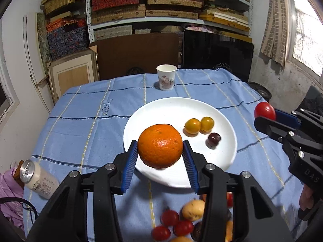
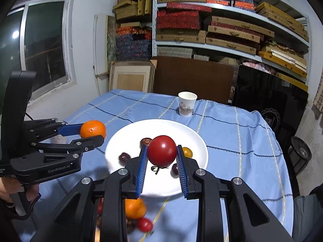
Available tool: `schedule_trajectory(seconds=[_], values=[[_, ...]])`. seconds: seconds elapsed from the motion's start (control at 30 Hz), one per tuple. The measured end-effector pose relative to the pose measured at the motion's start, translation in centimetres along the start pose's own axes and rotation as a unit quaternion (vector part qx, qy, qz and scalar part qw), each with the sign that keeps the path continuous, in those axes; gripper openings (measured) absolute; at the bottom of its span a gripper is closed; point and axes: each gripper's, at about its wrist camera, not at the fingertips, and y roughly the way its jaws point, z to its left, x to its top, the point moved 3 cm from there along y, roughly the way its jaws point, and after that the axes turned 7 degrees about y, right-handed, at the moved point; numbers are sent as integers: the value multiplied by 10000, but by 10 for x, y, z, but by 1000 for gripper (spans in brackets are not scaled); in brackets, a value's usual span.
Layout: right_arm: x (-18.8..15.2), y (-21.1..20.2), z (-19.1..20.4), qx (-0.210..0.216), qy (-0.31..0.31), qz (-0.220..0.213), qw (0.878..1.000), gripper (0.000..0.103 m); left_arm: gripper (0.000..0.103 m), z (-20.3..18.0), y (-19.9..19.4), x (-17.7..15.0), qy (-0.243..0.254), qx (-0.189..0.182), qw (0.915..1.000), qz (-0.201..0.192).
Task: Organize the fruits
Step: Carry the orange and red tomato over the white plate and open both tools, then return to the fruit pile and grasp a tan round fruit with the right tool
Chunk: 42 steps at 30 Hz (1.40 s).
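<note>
Two fruits held above the round white ceramic plate [image 1: 226, 121], one in each of our grippers.

Our left gripper [image 1: 160, 149] pinches the large round orange [image 1: 160, 146] between blue ribbed pads, above the plate's near side. Our right gripper [image 2: 161, 154] is clamped on the round red tomato [image 2: 161, 150]. On the plate: two small yellow tomatoes [image 1: 198, 125] touching, one dark cherry [image 1: 214, 139] just beside them. Loose red and yellow fruit [image 1: 177, 223] lies on the blue checked tablecloth [image 1: 80, 121] nearer us. A white paper cup [image 1: 166, 77] stands upright beyond the plate; a white drink can [image 1: 39, 178] lies at the cloth's left edge.
</note>
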Motion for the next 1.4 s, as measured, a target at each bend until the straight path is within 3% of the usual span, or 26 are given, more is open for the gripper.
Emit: schedule_trajectory(seconds=[0.27, 0.6, 0.67, 0.73, 0.93, 1.13, 1.4], values=[[-2, 75, -11, 5, 211, 417, 9989, 29, 44, 16, 71, 4, -67, 212, 9992, 339], [-13, 112, -20, 2, 337, 644, 9974, 30, 45, 22, 110, 3, -76, 173, 9981, 578], [-13, 110, -16, -56, 206, 545, 9983, 45, 72, 23, 112, 3, -113, 215, 9976, 644], [-11, 105, -14, -88, 154, 427, 9989, 54, 80, 26, 104, 4, -145, 421, 9980, 443], [-12, 83, -16, -18, 249, 368, 9990, 54, 80, 29, 78, 6, -167, 438, 9984, 300], [-23, 32, -6, 195, 299, 256, 9990, 54, 80, 19, 29, -11, -149, 246, 9995, 162], [-80, -50, 25, 518, 358, 420, 9971, 54, 85, -1, -58, -62, -124, -145, 9998, 4]])
